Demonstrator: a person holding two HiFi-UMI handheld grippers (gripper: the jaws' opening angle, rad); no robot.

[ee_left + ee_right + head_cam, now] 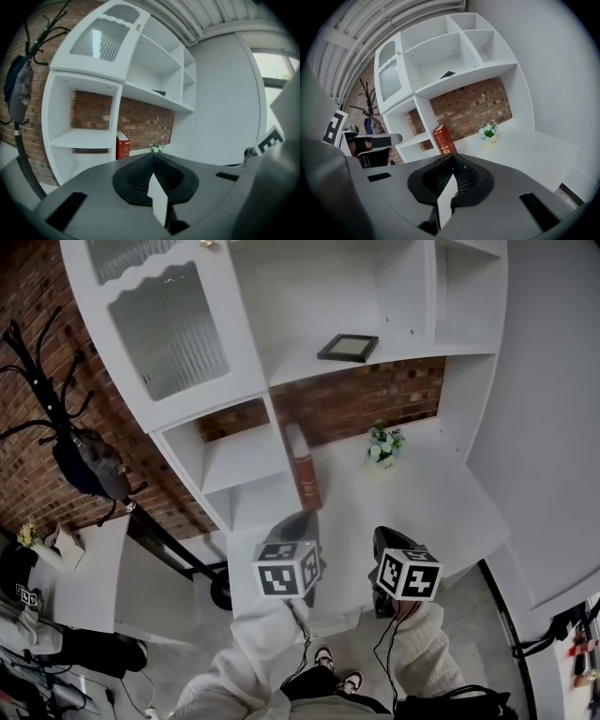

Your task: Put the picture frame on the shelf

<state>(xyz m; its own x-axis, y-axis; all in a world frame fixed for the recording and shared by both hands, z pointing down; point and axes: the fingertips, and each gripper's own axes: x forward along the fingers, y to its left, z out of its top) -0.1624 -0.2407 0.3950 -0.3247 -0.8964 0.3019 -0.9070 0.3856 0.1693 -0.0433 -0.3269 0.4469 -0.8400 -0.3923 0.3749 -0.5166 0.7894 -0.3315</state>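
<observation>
Frame [348,347] flat on upper shelf [417,351], red book [304,470] and flowers [384,444] on desk [417,507] below; left tool [153,157], right tool [452,158] pressed together

Red book [303,468] upright, sm. flowers [384,444] near it, coat rack [37,381] w/ bag [89,465]

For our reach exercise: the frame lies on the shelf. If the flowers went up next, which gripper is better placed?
Probably right: the right gripper is nearer the flowers; the left gripper faces the book. Both shut, empty.

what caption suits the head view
Picture frame lies flat on the white shelf, above a red book and flowers
</observation>
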